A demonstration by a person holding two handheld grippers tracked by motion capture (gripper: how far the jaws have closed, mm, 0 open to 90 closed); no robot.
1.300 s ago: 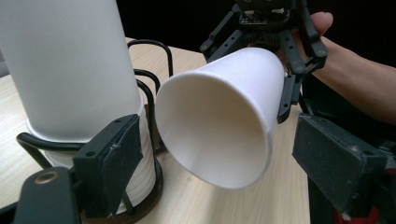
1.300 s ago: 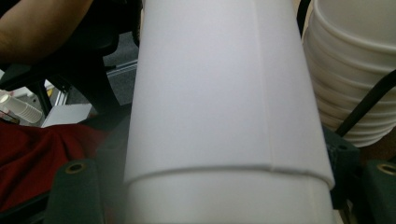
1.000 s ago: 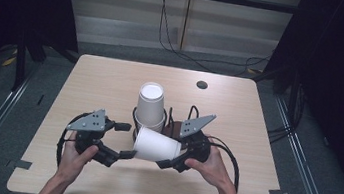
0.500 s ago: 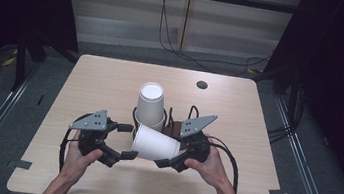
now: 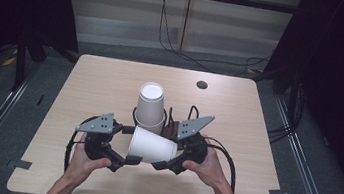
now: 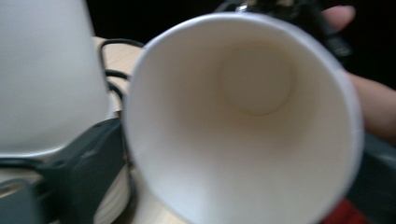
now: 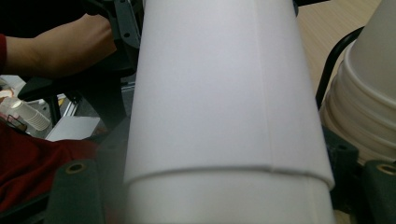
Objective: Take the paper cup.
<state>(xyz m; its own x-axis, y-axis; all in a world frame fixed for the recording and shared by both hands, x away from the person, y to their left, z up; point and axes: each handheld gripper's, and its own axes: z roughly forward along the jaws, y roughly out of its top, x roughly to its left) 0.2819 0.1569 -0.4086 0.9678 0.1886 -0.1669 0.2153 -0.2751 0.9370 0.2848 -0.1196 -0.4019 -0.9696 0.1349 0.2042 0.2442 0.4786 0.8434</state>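
- From the high view, a white paper cup (image 5: 152, 146) lies on its side above the counter (image 5: 85, 85), close to the near edge and about midway along it, its wide mouth toward the left claw (image 5: 124, 159) and its narrow base toward the right claw (image 5: 163, 165).
- The right claw is closed around the cup's base end and carries it.
- The left claw's jaws have just been opening; they stand wide at the cup's rim and are not pressing on it.
- A stack of upside-down paper cups (image 5: 150, 105) stands just behind the sideways cup, near the middle of the counter.
- The left gripper view looks straight into the cup's mouth (image 6: 243, 121): a smooth cream inside, a thin rolled rim and a round flat bottom deep within, which the high view hides.
- It also shows the stack's plain white wall (image 6: 46, 74) at the left.
- The right gripper view shows the cup's outer wall (image 7: 219, 93) up close, matt white, with a straight lengthwise seam and a step where a second layer begins.
- At that view's right edge, the stack's rims (image 7: 359, 126) show as tight ridged rings.
- The counter is pale wood grain with rounded corners and a small dark round hole (image 5: 202, 85) near the far edge.
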